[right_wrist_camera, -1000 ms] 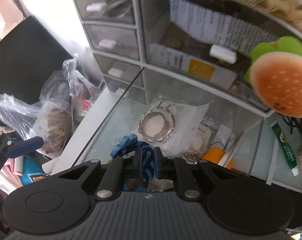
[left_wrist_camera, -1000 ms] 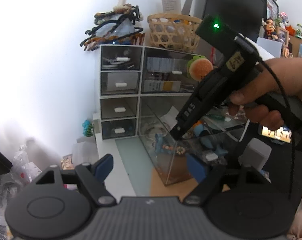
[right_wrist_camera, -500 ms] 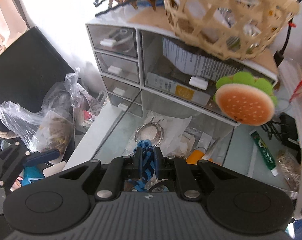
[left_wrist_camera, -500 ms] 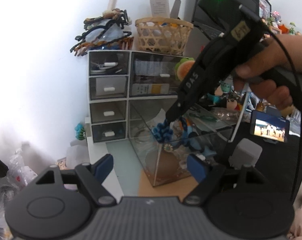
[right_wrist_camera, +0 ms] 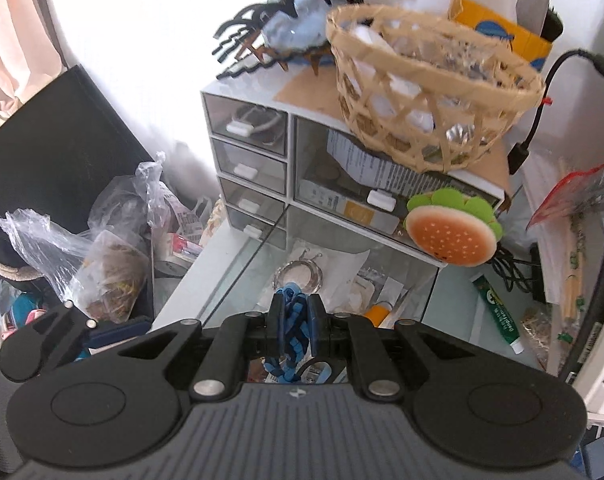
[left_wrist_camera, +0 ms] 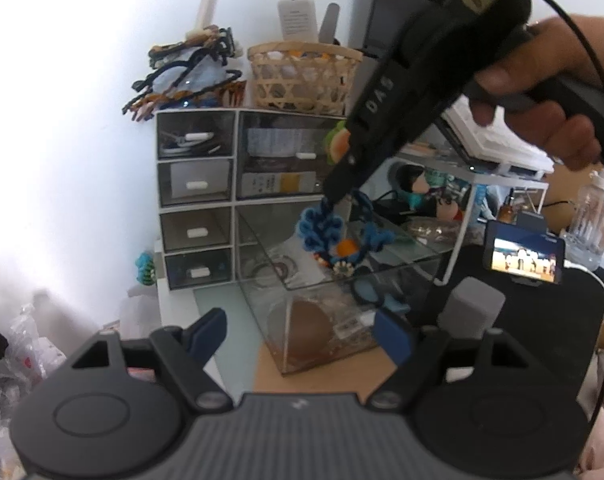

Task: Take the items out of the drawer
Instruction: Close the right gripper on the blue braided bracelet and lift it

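A clear drawer [left_wrist_camera: 334, 292] stands pulled far out of a white drawer unit [left_wrist_camera: 234, 200]; it also shows in the right wrist view [right_wrist_camera: 342, 264], holding a ring, papers and small items. My right gripper [right_wrist_camera: 295, 316] is shut on a blue knitted item [right_wrist_camera: 292, 320]. In the left wrist view the right gripper [left_wrist_camera: 334, 200] holds that blue knitted item [left_wrist_camera: 322, 232], with an orange bead and a small flower, hanging above the drawer. My left gripper [left_wrist_camera: 298, 330] is open and empty, in front of the drawer's front wall.
A woven basket [right_wrist_camera: 430, 96] and hair clips [right_wrist_camera: 286, 20] sit on the unit. A burger-shaped toy [right_wrist_camera: 452, 236] hangs on an upper drawer. Plastic bags [right_wrist_camera: 102, 248] lie left. A phone [left_wrist_camera: 524, 256] and a bottle [left_wrist_camera: 594, 220] stand right.
My right gripper has risen out of the drawer with the blue knitted item in it. The left gripper has stayed open and drifted back a little.
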{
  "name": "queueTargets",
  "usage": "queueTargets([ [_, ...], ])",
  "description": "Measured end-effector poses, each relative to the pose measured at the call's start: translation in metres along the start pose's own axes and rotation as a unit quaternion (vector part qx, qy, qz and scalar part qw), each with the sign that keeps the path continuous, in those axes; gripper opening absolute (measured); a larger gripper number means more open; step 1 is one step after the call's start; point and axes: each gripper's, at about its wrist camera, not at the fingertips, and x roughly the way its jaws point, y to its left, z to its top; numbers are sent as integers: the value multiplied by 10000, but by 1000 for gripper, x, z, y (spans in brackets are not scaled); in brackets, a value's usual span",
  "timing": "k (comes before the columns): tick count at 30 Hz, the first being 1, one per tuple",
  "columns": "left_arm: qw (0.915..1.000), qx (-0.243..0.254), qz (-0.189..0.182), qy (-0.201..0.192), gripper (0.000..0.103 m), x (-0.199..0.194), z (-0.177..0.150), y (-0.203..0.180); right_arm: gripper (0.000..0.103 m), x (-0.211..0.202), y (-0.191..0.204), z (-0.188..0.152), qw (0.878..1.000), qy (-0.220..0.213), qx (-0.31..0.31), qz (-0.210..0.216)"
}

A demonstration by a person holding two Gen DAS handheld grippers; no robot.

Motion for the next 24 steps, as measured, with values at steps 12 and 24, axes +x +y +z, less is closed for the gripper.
queueTargets([
  [12,9998,90,-135,-142,83,-10,2,-12,12,-32,5,-9,9998,-31,-22,-215],
  [24,9994,41,-201,-285,83,-23,5,-12,12,-63,6,-26,9989,15,-113,-446],
])
